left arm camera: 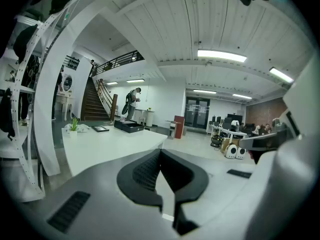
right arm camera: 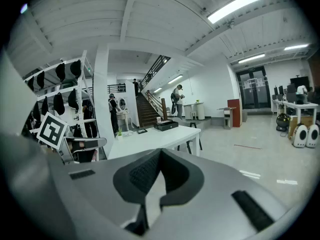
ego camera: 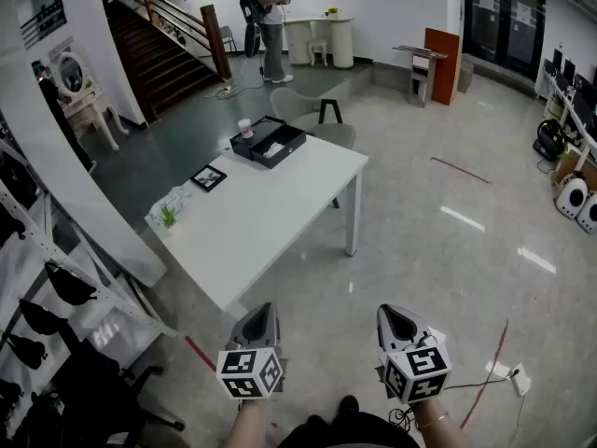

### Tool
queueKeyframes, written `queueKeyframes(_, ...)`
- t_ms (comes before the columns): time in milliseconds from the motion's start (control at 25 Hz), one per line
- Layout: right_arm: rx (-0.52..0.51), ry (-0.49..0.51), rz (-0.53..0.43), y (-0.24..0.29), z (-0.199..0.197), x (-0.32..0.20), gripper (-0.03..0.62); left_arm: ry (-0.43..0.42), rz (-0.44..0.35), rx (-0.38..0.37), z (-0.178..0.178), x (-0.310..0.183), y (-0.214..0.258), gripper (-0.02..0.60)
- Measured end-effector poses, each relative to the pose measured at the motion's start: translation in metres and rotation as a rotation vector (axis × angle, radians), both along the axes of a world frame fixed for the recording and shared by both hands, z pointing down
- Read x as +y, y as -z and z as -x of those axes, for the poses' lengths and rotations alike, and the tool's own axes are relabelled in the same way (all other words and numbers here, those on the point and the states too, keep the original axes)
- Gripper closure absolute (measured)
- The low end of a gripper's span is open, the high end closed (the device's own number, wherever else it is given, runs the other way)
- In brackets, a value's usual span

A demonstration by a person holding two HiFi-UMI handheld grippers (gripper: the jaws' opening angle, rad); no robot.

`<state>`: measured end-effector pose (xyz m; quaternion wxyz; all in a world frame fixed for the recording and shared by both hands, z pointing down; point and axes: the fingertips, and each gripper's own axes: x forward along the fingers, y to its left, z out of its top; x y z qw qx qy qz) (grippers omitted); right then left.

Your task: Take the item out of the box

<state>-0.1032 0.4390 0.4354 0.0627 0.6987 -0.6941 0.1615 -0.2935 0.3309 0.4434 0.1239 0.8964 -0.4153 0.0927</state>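
Open black box [ego camera: 269, 143] at far end of white table [ego camera: 270, 208]

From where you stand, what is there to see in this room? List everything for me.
Table: one, white, ahead.
Box: one, black, open, table's far end.
Cup: one, white, beside the box.
Frame: one, black, flat near the table's left edge.
Plant: one, green, left edge, nearer than the frame.
Chairs: two, grey, beyond the table.
Person: one, standing far off near the stairs.
Left gripper: grey, shut, empty.
Right gripper: grey, shut, empty.
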Motion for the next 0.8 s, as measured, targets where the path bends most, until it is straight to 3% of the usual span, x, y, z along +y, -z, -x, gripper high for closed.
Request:
queueKeyframes(240, 0.006, -0.023, 0.03, -0.012, -0.015, 0.01, 0.594, 0.002, 0.03, -0.009, -0.012, 0.004, -0.01, 0.566)
queueKeyframes(480, -0.03, -0.022, -0.007, -0.011, -0.029, 0.009, 0.592, -0.019, 0.038, -0.01, -0.033, 0.006, -0.009, 0.556)
queueKeyframes(560, -0.03, -0.002, 0.005, -0.014, -0.033, 0.008, 0.588, -0.023, 0.037, -0.009, -0.042, 0.005, -0.01, 0.506)
queueKeyframes(680, -0.052, 0.024, 0.016, -0.018, -0.037, 0.004, 0.512, -0.013, 0.024, -0.018, -0.05, 0.001, -0.009, 0.467)
queueKeyframes(800, -0.07, 0.03, 0.023, -0.021, -0.041, 0.001, 0.487, -0.002, 0.017, -0.022, -0.055, -0.005, -0.006, 0.433)
